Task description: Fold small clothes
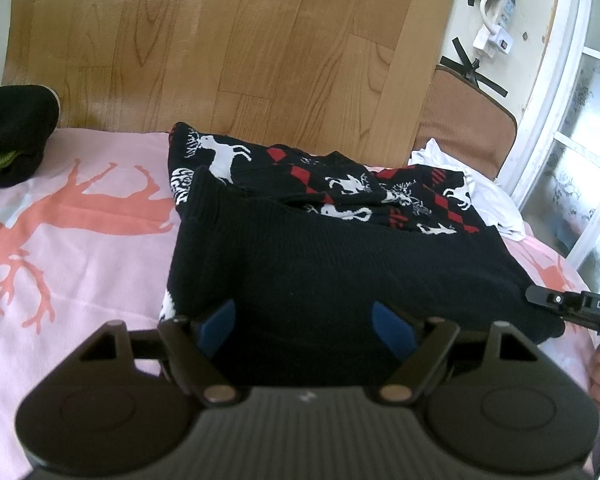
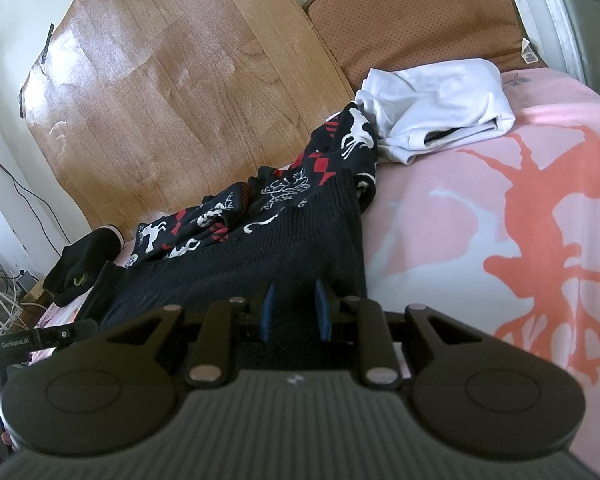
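We see our right gripper (image 2: 293, 307) with its blue pads pinching the edge of a dark sweater (image 2: 236, 256) with white deer. The sweater lies on a pink blanket (image 2: 460, 208). A white cloth (image 2: 436, 108) sits just behind it.

Three garments lie on the bed: one black knitted sweater with white deer and red diamonds (image 1: 340, 216), one crumpled white cotton garment (image 2: 436, 108), one black rolled piece with green trim (image 1: 12, 136).
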A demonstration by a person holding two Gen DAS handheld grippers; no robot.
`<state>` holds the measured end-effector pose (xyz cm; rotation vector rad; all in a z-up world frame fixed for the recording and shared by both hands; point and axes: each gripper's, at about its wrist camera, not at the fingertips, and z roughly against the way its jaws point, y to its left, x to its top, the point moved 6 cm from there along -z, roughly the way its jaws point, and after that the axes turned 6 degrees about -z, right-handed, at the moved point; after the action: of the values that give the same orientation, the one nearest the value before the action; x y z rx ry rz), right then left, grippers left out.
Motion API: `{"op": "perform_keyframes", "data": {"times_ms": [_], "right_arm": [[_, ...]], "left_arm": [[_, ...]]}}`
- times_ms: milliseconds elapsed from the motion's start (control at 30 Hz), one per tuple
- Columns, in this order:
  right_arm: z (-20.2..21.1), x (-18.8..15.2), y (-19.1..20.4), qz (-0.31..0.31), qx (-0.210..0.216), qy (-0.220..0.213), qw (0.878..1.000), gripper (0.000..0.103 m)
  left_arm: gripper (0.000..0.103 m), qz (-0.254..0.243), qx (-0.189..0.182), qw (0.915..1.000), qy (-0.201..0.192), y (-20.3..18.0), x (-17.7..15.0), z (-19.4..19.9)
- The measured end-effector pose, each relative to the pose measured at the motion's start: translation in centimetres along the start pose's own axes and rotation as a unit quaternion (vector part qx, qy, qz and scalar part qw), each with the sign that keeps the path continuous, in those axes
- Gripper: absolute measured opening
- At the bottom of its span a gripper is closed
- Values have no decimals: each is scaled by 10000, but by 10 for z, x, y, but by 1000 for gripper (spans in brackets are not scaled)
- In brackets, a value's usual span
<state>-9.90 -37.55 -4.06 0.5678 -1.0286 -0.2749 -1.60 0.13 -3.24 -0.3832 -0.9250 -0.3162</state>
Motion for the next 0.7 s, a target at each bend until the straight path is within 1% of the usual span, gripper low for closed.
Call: {"op": "perform_keyframes", "data": {"times_ms": [100,133,200,267,300,333,367,433,533,600,633,700], "right_arm": [[5,2,0,-11,22,-48,10000,26],[11,5,1,-50,94,-93,9999,28],[26,19,6,-8,301,-270,9992,28],[34,40,13,276,264,-409,9984,28],[33,53,16,471,157,-426,9979,28],[28,64,19,642,64,-436,9970,28],[20,77,20,780,0,-431,9960,28],[-2,100,21,914,-69,-363,9951,28],[-47,128,25,1110,56,-192,9936,29],[-78,138,38,1364,16,22,9907,31],[-91,142,41,1457,-80,92,9893,31],[-104,149,37,1520,-272,82,9880,32]], "left_arm": [[79,79,-75,9999,3,4,1,3],[79,127,-97,9999,30,6,2,6],[82,118,-123,9999,20,9,9,18],[86,-82,-50,9996,-269,15,31,37],[89,-173,53,9991,-387,20,45,43],[89,-235,134,9986,-464,24,58,45],[89,-275,184,9983,-483,28,71,43],[89,-281,341,9983,-385,41,100,26],[89,-368,647,9971,-127,57,133,-12],[89,-352,934,9950,36,69,148,-38],[89,-289,1034,9942,101,75,151,-46],[89,-96,1050,9943,186,84,147,-55]]}}
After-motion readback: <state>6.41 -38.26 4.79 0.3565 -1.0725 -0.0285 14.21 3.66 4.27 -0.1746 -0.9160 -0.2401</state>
